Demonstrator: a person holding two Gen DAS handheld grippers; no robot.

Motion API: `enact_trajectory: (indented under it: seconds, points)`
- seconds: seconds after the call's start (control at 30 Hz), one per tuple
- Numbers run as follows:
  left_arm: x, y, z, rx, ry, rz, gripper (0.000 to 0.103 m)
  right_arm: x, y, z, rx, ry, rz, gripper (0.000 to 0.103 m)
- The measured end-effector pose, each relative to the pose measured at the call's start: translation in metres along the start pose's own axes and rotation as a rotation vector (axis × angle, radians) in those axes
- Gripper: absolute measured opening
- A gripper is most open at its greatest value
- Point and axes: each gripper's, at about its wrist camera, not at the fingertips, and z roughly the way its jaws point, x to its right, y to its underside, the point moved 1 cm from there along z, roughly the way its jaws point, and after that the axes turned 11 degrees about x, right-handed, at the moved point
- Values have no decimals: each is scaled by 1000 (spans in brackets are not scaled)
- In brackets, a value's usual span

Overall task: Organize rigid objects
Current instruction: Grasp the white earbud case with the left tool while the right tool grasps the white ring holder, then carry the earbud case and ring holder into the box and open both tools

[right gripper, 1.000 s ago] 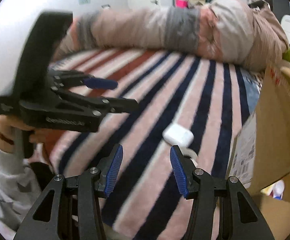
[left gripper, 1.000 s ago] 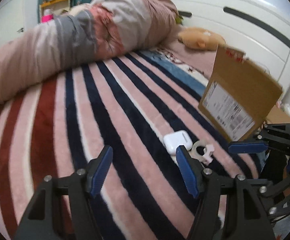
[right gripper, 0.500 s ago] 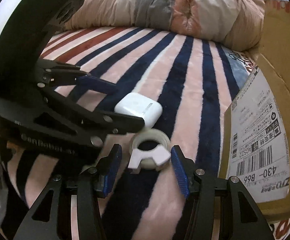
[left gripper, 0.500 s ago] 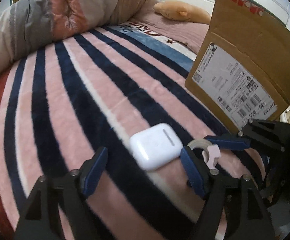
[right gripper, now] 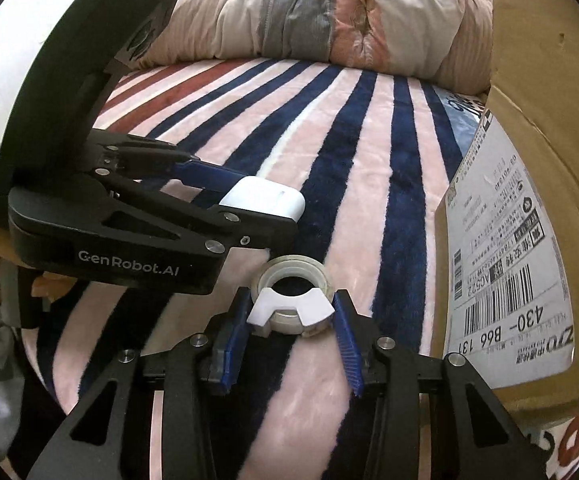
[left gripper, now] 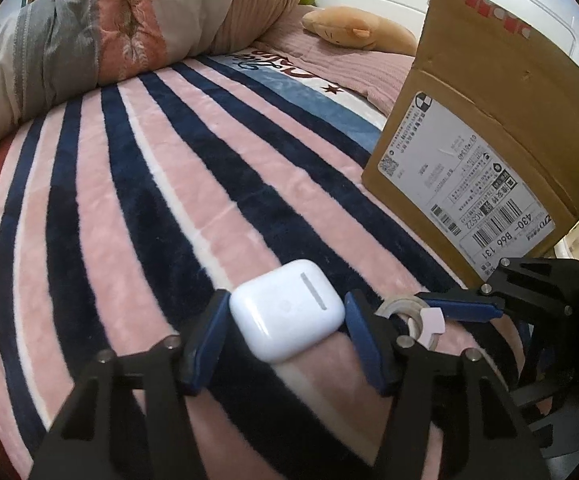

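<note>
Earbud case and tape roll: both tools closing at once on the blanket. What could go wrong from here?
1. The left tool is closing on the smooth, rounded earbud case; it may squirt out.
2. The right tool is closing on the tape roll across its white dispenser tab, so the roll may twist.
3. Both tools work close together beside the cardboard box; lifting could knock one against the other.

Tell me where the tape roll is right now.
The tape roll lies on the striped blanket between the closing right gripper, beside the white earbud case.
</note>
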Motion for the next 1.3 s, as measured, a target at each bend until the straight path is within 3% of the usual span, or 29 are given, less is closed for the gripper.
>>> enact_trajectory:
  seconds: [0.3, 0.57, 0.9, 1.1, 1.3]
  points:
    - [-9, 1, -21, 23, -38, -24, 55, -1, -2, -8, 16, -24, 13, 36]
    - [-14, -6, -77, 108, -91, -50, 55, -25, -16, -33, 69, -55, -40, 36]
    - [31, -36, -171, 221, -157, 37, 55, -45, -56, -107, 246, -56, -120, 36]
    - [83, -60, -197, 268, -126, 74, 55, -17, -71, -154, 342, -22, -122, 36]
    - [139, -92, -172, 248, -89, 129, 55, 50, -70, -180, 372, 46, -52, 36]
